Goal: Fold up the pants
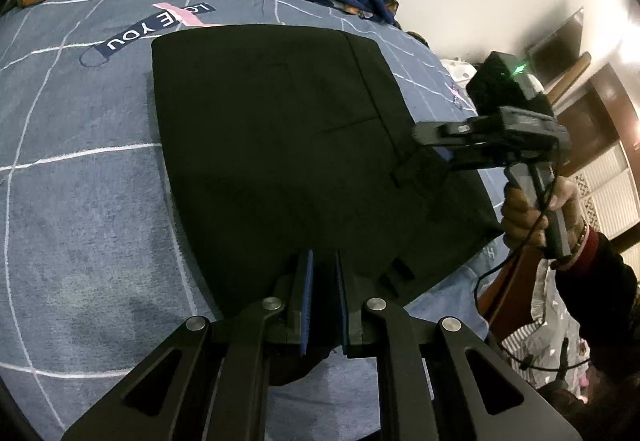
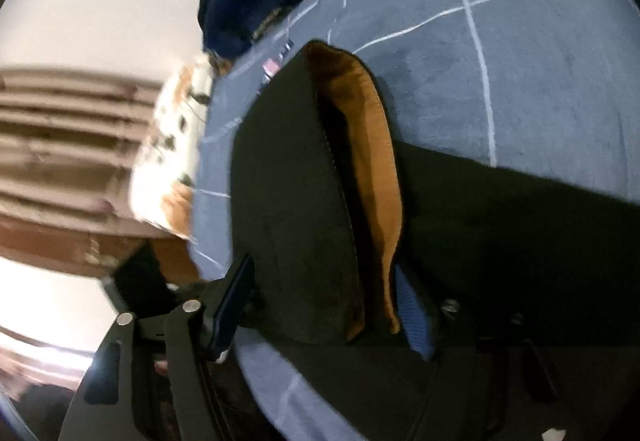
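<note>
Broadly, the black pants (image 1: pixel 280 145) lie flat on the grey bedsheet (image 1: pixel 80 201). Left gripper (image 1: pixel 323 261), jaws nearly together, pinches the near hem; right gripper (image 2: pixel 320 305) straddles the waistband, jaws spread. Close squarely before lifting.

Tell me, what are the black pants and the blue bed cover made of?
The pants look like smooth, matte woven cloth, with an orange-brown lining that has a slight sheen; the exact fibre can't be told. The bed cover looks like soft, slightly fuzzy fabric, printed with white lines.
</note>
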### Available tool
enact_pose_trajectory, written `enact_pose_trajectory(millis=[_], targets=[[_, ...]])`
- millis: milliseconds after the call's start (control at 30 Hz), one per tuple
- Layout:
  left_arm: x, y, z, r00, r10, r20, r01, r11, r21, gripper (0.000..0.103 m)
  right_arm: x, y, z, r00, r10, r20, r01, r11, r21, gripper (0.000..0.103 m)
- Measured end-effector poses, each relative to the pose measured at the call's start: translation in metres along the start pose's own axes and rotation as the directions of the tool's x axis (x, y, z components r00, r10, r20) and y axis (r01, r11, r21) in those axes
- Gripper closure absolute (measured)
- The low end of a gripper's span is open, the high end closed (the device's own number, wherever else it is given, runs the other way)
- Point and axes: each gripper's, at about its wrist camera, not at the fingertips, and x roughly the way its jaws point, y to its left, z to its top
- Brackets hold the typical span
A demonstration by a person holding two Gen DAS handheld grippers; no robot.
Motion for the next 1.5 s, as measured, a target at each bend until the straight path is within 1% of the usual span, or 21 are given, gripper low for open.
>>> enact_pose_trajectory(millis=[67, 100, 133, 200, 267, 367, 433, 467, 533, 600, 700, 767, 833, 900, 1033, 1067, 1133, 1333, 1433, 1467, 1500], targets=[[-0.001, -0.001, 0.001, 1.0, 0.006, -0.002, -0.006, 1.0, 0.0, 0.091, 0.002, -0.003, 0.003, 1.0, -0.009, 0.013, 0.009, 1.0, 0.01, 0.06], [-0.003, -0.002, 0.002, 1.0, 0.015, -0.006, -0.015, 1.0, 0.001, 0.091, 0.002, -0.002, 0.003, 0.999, -0.03, 0.022, 0.03, 1.0, 0.002, 0.074], [-0.007, -0.005, 0.004, 1.0, 0.029, -0.007, -0.029, 1.0, 0.007, 0.091, 0.002, 0.001, 0.002, 0.998, -0.054, 0.036, 0.054, 0.998, -0.012, 0.081], [-0.015, -0.011, 0.006, 0.999, 0.053, 0.007, -0.053, 0.998, 0.027, 0.089, -0.007, 0.005, -0.004, 0.997, -0.019, 0.075, 0.02, 1.0, -0.009, 0.088], [-0.03, -0.02, 0.011, 0.997, 0.062, 0.045, -0.064, 0.997, 0.051, 0.088, -0.029, 0.013, -0.014, 0.988, 0.048, 0.149, -0.047, 0.999, -0.008, 0.089], [-0.049, -0.033, 0.017, 0.993, 0.054, 0.103, -0.063, 0.995, 0.08, 0.076, -0.067, 0.017, -0.036, 0.956, 0.143, 0.255, -0.152, 0.988, 0.015, 0.09], [-0.054, -0.043, 0.022, 0.991, 0.046, 0.122, -0.058, 0.994, 0.096, 0.053, -0.091, 0.013, -0.055, 0.939, 0.15, 0.309, -0.171, 0.984, 0.042, 0.09], [-0.054, -0.046, 0.024, 0.991, 0.039, 0.126, -0.052, 0.993, 0.102, 0.051, -0.101, 0.007, -0.066, 0.932, 0.151, 0.329, -0.181, 0.982, 0.061, 0.091], [-0.048, -0.053, 0.025, 0.992, 0.03, 0.121, -0.045, 0.991, 0.125, 0.05, -0.121, -0.008, -0.086, 0.919, 0.127, 0.372, -0.174, 0.98, 0.095, 0.091], [-0.035, -0.059, 0.028, 0.994, 0.047, 0.094, -0.06, 0.987, 0.148, 0.05, -0.134, -0.028, -0.102, 0.908, 0.093, 0.408, -0.164, 0.976, 0.141, 0.091], [-0.014, -0.065, 0.027, 0.997, 0.046, 0.056, -0.055, 0.984, 0.167, 0.05, -0.151, -0.073, -0.128, 0.889, 0.051, 0.456, -0.186, 0.949, 0.256, 0.09], [0.001, -0.07, 0.026, 0.997, 0.071, 0.027, -0.075, 0.979, 0.189, 0.05, -0.155, -0.095, -0.142, 0.878, 0.054, 0.476, -0.22, 0.928, 0.301, 0.09], [0.012, -0.074, 0.023, 0.996, 0.09, 0.001, -0.089, 0.974, 0.209, 0.05, -0.152, -0.112, -0.15, 0.876, 0.062, 0.478, -0.247, 0.91, 0.334, 0.09], [0.018, -0.076, 0.019, 0.995, 0.098, -0.017, -0.092, 0.972, 0.214, 0.05, -0.147, -0.119, -0.152, 0.877, 0.063, 0.476, -0.256, 0.9, 0.353, 0.09], [0.02, -0.081, 0.017, 0.994, 0.11, -0.023, -0.102, 0.969, 0.227, 0.05, -0.147, -0.121, -0.158, 0.859, 0.093, 0.503, -0.308, 0.879, 0.365, 0.09], [0.02, -0.081, 0.017, 0.994, 0.11, -0.02, -0.103, 0.968, 0.23, 0.049, -0.149, -0.119, -0.159, 0.856, 0.094, 0.508, -0.309, 0.882, 0.357, 0.09], [0.022, -0.081, 0.017, 0.993, 0.114, -0.014, -0.108, 0.967, 0.231, 0.044, -0.152, -0.117, -0.159, 0.859, 0.078, 0.505, -0.285, 0.893, 0.347, 0.091], [0.034, -0.073, 0.018, 0.992, 0.124, -0.026, -0.116, 0.97, 0.213, 0.043, -0.147, -0.138, -0.16, 0.866, 0.062, 0.497, -0.271, 0.893, 0.361, 0.089], [0.037, -0.069, 0.016, 0.991, 0.132, -0.029, -0.123, 0.97, 0.208, 0.042, -0.154, -0.142, -0.164, 0.85, 0.057, 0.523, -0.285, 0.886, 0.366, 0.084], [0.038, -0.067, 0.016, 0.99, 0.134, -0.032, -0.125, 0.971, 0.204, 0.042, -0.161, -0.144, -0.167, 0.838, 0.047, 0.544, -0.289, 0.884, 0.369, 0.083], [0.038, -0.065, 0.016, 0.99, 0.134, -0.037, -0.125, 0.973, 0.195, 0.042, -0.171, -0.144, -0.172, 0.817, 0.038, 0.575, -0.3, 0.88, 0.369, 0.083]])
